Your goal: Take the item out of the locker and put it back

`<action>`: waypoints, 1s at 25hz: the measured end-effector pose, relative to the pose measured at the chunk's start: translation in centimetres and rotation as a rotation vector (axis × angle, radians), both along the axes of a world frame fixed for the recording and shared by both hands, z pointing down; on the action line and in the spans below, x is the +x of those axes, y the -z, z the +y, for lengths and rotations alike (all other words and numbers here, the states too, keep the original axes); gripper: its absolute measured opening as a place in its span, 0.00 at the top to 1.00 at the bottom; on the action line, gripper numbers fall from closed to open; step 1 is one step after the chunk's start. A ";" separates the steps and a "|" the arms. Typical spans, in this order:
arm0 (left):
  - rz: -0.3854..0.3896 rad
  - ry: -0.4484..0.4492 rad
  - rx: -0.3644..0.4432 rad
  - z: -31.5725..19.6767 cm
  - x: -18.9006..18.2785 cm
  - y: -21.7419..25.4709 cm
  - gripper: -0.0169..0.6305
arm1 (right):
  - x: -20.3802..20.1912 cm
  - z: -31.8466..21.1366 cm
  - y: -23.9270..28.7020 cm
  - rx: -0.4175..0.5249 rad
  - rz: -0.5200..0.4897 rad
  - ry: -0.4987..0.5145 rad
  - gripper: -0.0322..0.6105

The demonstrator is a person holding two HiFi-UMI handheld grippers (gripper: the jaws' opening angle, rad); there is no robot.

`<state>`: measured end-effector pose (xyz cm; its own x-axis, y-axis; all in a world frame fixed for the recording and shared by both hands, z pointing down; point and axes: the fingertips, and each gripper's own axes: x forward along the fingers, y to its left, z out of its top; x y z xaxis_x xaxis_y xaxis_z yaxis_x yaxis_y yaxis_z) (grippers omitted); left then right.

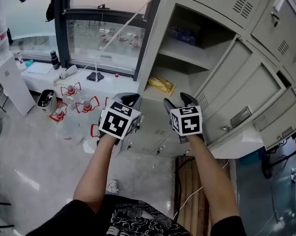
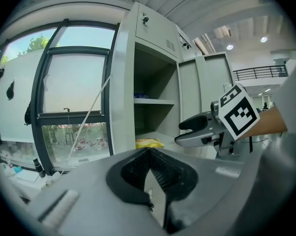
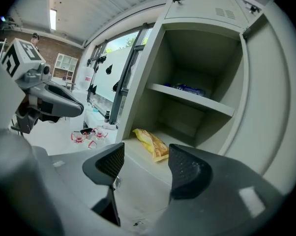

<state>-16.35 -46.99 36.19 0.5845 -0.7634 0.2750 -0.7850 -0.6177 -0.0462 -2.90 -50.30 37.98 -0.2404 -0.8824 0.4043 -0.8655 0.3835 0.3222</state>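
A yellow snack bag (image 1: 161,85) lies on the bottom shelf of the open locker (image 1: 187,53); it also shows in the left gripper view (image 2: 148,143) and the right gripper view (image 3: 150,142). A blue packet (image 3: 190,89) rests on the upper shelf. Both grippers hover side by side in front of the locker, short of the bag. My left gripper (image 1: 130,100) has its pads pressed together at the tips (image 2: 149,151) and holds nothing. My right gripper (image 1: 179,102) stands open (image 3: 145,163), the bag visible beyond the gap between its pads.
The locker's door (image 1: 241,90) swings open to the right, beside more closed lockers. Several water bottles with red handles (image 1: 72,104) stand on the floor at the left below a window sill (image 1: 84,75). A wooden pallet (image 1: 194,181) lies by the person's feet.
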 end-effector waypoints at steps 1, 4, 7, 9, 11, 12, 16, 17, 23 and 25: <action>0.000 -0.007 0.000 -0.5 0.1 -0.1 0.97 | 0.0 -0.6 -0.4 -0.005 0.015 -0.004 0.48; 0.010 -0.015 -0.001 -2.0 -0.2 -0.3 0.97 | -0.2 -2.3 -1.7 -0.022 0.050 -0.014 0.48; 0.033 -0.010 -0.011 -3.6 -0.8 -0.7 0.97 | -0.3 -3.8 -2.7 -0.036 0.067 -0.026 0.49; 0.045 -0.010 -0.019 -4.5 -1.1 -0.9 0.97 | -0.2 -4.7 -3.0 -0.041 0.078 -0.034 0.50; 0.052 -0.009 -0.026 -5.3 -1.4 -1.1 0.97 | -0.1 -5.6 -3.3 -0.043 0.090 -0.043 0.52; 0.055 -0.009 -0.029 -5.7 -1.6 -1.1 0.97 | -0.1 -6.0 -3.4 -0.044 0.097 -0.046 0.53; 0.051 -0.018 -0.034 -6.8 -1.7 -1.3 0.97 | 0.1 -7.6 -3.9 -0.054 0.114 -0.055 0.55; 0.047 -0.021 -0.035 -7.0 -1.6 -1.4 0.97 | 0.1 -7.9 -4.0 -0.056 0.114 -0.057 0.55; 0.045 -0.042 -0.047 -7.7 -1.7 -1.7 0.97 | -0.1 -9.5 -5.2 -0.077 0.129 -0.065 0.59; 0.046 -0.044 -0.049 -7.9 -1.7 -1.7 0.97 | -0.1 -9.8 -5.5 -0.079 0.132 -0.067 0.61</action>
